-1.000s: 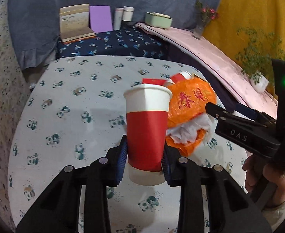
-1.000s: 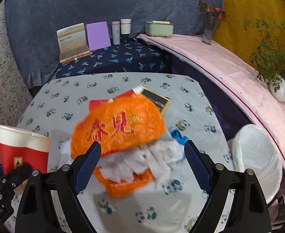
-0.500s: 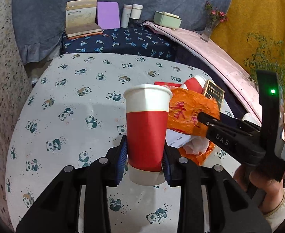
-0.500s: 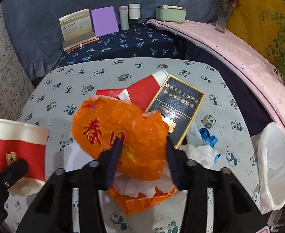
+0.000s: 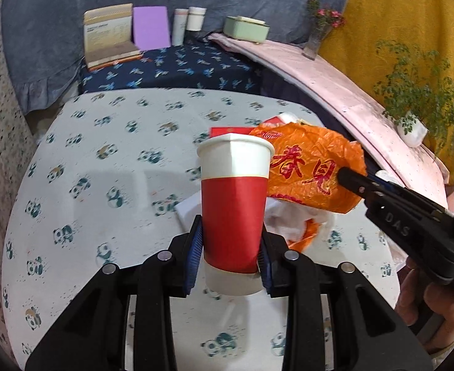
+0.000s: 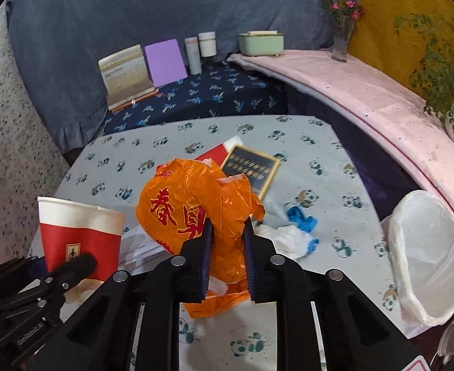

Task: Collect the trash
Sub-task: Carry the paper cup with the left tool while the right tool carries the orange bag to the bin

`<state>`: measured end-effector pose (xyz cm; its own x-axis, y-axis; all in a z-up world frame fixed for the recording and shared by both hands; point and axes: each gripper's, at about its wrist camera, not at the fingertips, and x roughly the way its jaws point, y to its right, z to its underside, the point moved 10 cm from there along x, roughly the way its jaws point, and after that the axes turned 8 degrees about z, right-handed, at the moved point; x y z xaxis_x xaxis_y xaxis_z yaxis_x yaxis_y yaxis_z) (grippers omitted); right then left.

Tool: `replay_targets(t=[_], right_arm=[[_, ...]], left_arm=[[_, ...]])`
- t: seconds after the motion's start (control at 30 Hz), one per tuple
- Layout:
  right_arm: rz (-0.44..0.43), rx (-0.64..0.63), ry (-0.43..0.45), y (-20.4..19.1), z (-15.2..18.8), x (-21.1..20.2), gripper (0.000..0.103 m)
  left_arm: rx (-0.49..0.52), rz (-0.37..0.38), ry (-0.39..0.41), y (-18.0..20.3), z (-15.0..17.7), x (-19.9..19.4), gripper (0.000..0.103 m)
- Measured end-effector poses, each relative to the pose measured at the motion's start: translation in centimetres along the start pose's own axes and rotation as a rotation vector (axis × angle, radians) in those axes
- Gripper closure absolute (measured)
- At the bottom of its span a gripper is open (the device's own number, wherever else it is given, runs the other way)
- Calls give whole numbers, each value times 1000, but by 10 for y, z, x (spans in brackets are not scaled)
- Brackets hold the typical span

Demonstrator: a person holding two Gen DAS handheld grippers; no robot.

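Note:
My left gripper [image 5: 229, 249] is shut on a red and white paper cup [image 5: 234, 204] and holds it upright above the panda-print table [image 5: 103, 160]. The cup also shows in the right wrist view [image 6: 78, 238]. My right gripper [image 6: 227, 241] is shut on a crumpled orange plastic bag [image 6: 193, 204] with red characters, lifted off the table; it also shows in the left wrist view [image 5: 310, 173]. A black and gold box [image 6: 251, 167], a red packet [image 6: 217, 154], and white and blue wrappers [image 6: 291, 232] lie on the table.
A bin lined with a white bag [image 6: 427, 256] stands at the table's right edge. Behind the table, a dark blue surface holds a card box [image 6: 125, 74], a purple card [image 6: 165, 61] and two bottles [image 6: 200, 49]. A pink ledge [image 6: 366, 92] with plants curves along the right.
My right gripper closed on the orange bag and lifted it, uncovering white and blue wrappers beneath. My left gripper kept hold of the cup.

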<state>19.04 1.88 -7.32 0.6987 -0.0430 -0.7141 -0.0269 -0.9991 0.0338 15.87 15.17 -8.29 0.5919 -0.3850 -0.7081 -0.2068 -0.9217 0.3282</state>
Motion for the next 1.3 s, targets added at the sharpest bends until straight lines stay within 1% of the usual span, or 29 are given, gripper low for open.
replay_targets(t=[0.13,0.27,0.57,0.8,0.87,1.0,1.2,1.3], right_arm=[[51,31,48,30,-9,-17,86],[91,80,62,67,-11,-26,86],[198,202,69,163,10,-41,86],[317,302,53,247,35,-46,85],[350,329,39,270,44,-45,85],[417,358,4,310,63,-38,85],[477,397,-39,343,84,-29,85],[497,413,-51,353,89,-26,83]], left_arm=[[29,26,5,26,-7,4,72],[74,56,6,63,-12,12,72],[183,127,-31,148,-13,43,72],[296,195,-67,222,-4,73,72],[327,210,-79,241,0,81,72],[371,265,-100,278,6,100,72],[412,322,-135,316,13,126,72],[425,349,-152,330,18,137,72]])
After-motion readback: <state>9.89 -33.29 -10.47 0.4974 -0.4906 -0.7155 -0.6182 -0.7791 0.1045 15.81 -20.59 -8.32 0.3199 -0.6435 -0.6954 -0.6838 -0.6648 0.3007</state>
